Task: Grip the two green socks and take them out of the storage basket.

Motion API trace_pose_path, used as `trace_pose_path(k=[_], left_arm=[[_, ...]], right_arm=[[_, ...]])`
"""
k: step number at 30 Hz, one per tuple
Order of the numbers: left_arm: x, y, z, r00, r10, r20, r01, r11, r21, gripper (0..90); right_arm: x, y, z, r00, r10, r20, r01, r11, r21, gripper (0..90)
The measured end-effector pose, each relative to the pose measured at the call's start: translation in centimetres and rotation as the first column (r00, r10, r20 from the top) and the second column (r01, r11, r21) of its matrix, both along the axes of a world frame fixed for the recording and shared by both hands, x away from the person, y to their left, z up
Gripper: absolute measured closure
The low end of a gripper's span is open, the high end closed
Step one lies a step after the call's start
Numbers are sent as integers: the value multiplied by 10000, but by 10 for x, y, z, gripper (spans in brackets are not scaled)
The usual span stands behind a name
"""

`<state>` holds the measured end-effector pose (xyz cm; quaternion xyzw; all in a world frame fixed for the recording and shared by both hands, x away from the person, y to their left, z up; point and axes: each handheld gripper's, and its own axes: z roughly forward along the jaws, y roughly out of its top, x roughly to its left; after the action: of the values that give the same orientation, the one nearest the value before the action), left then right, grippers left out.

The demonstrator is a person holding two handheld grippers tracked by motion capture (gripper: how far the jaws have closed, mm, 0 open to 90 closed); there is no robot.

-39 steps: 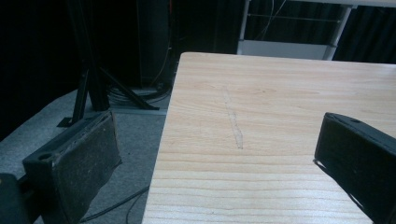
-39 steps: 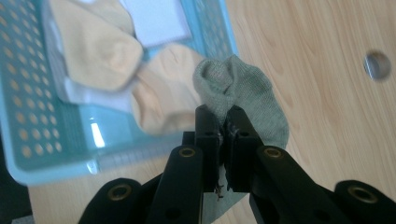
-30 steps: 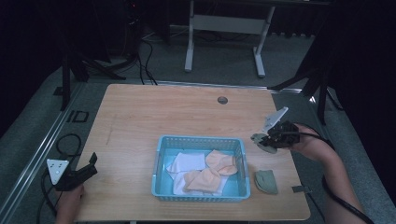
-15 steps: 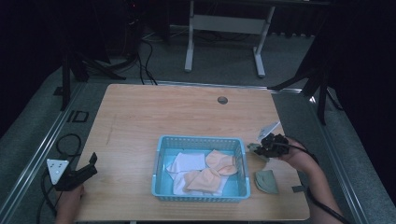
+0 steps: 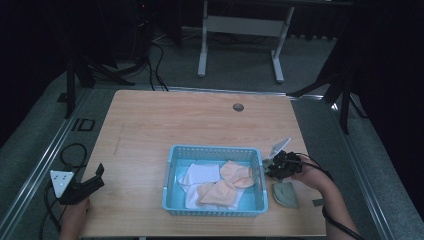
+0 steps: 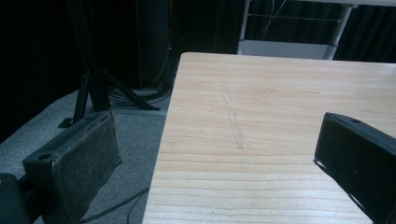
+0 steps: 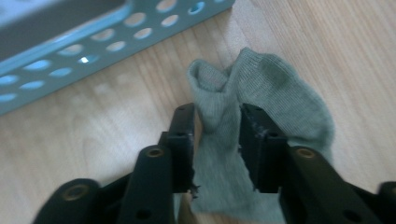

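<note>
**Item:** small grey-green knitted fabric sock (image 7: 261,121), lying flat on the wooden surface (image 5: 165,125) just beside the right wall of the light-blue perforated plastic basket (image 5: 172,172), near the surface's front right corner.

**Right hand-held gripper** (image 7: 217,116): lowered over the sock, jaws part-way apart and just been opening. A raised fold of the knit stands between them; the pads flank it closely, not yet clamped, as far as the right gripper view tells.

**Left hand-held gripper** (image 5: 92,180): jaws wide apart, holding nothing, parked at the front left edge.

**Handling note:** the step looks like a pick-up of the sock. Advisable to close squarely on the raised fold, take enough cloth that it cannot slip free, and lift straight up to clear the basket rim.

**Basket contents:** peach-coloured cloth pieces (image 5: 235,175) and a white cloth (image 5: 200,174), loosely heaped.

**Surface:** pale wood grain, a round dark cable port (image 5: 238,107) near the far edge, a faint scratch on the left part.

**Room:** dim; grey carpet, black stands and cables, a white-legged desk frame (image 5: 240,30) beyond.
</note>
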<state>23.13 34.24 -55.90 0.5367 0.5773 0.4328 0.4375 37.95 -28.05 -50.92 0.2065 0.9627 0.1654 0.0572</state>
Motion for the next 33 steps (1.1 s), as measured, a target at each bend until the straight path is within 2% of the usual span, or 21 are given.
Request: trace_pose_path(k=[4, 5, 8, 10, 14, 16, 19, 21, 23, 24, 25, 26, 27, 28, 29, 30, 31, 33], left_arm=[[0, 0, 0, 10000, 10, 8, -10, 10000, -7, 5], [0, 0, 0, 10000, 6, 11, -6, 10000, -14, 5], [0, 0, 0, 10000, 4, 33, -4, 10000, -34, 5], [0, 0, 0, 10000, 1, 30, -1, 10000, -44, 4], [0, 0, 0, 10000, 8, 7, -8, 10000, -5, 4], [0, 0, 0, 10000, 16, 9, -15, 10000, -21, 5], [0, 0, 0, 10000, 14, 6, -14, 10000, -5, 4], [0, 0, 0, 10000, -3, -4, 3, 10000, -32, 5], [0, 0, 0, 10000, 3, -3, -3, 10000, -22, 4], [0, 0, 0, 10000, -3, -6, 3, 10000, -37, 5], [0, 0, 0, 10000, 0, -14, 0, 10000, -51, 5], [0, 0, 0, 10000, -8, -22, 8, 10000, -47, 5], [0, 0, 0, 10000, -1, -21, 1, 10000, -47, 5], [0, 0, 0, 10000, -1, -21, 1, 10000, -47, 4], [0, 0, 0, 10000, -11, -21, 11, 10000, -46, 4], [0, 0, 0, 10000, 4, -23, -4, 10000, -44, 5], [0, 0, 0, 10000, 3, -16, -3, 10000, -46, 5], [0, 0, 0, 10000, 11, -5, -11, 10000, -31, 5]], right_arm=[[-2, -1, 16, 9997, 231, 48, -231, 9997, -65, 550], [-3, -3, 20, 9996, 199, 177, -197, 9998, -75, 537], [-2, -11, 33, 9983, -264, 526, 249, 9993, 286, 440], [-2, -18, 37, 9938, -641, 907, 601, 9971, 464, 359], [0, -36, 39, 9787, -1817, 954, 1732, 9807, 909, 250], [0, -43, 36, 9729, -2150, 849, 2065, 9734, 997, 172], [-1, -54, 31, 9665, -2402, 899, 2287, 9658, 1221, 134], [-3, -61, 28, 9574, -2780, 780, 2615, 9494, 1737, 133], [-7, -68, 25, 9455, -3128, 901, 2899, 9350, 2043, 125], [-8, -71, 23, 9366, -3390, 889, 3141, 9245, 2161, 121], [-10, -77, 21, 9225, -3737, 973, 3430, 9087, 2380, 121], [-12, -80, 19, 9114, -3973, 1076, 3613, 8974, 2532, 120], [-15, -85, 18, 8922, -4359, 1178, 3933, 8784, 2715, 120], [-15, -85, 18, 8922, -4359, 1178, 3933, 8784, 2715, 120], [-17, -90, 15, 8739, -4682, 1311, 4161, 8596, 2965, 120], [-22, -102, 9, 8337, -5299, 1554, 4565, 8197, 3460, 120], [-25, -107, 7, 8126, -5595, 1633, 4755, 7984, 3696, 122], [-31, -115, 2, 7767, -6052, 1747, 5035, 7631, 4052, 122]])
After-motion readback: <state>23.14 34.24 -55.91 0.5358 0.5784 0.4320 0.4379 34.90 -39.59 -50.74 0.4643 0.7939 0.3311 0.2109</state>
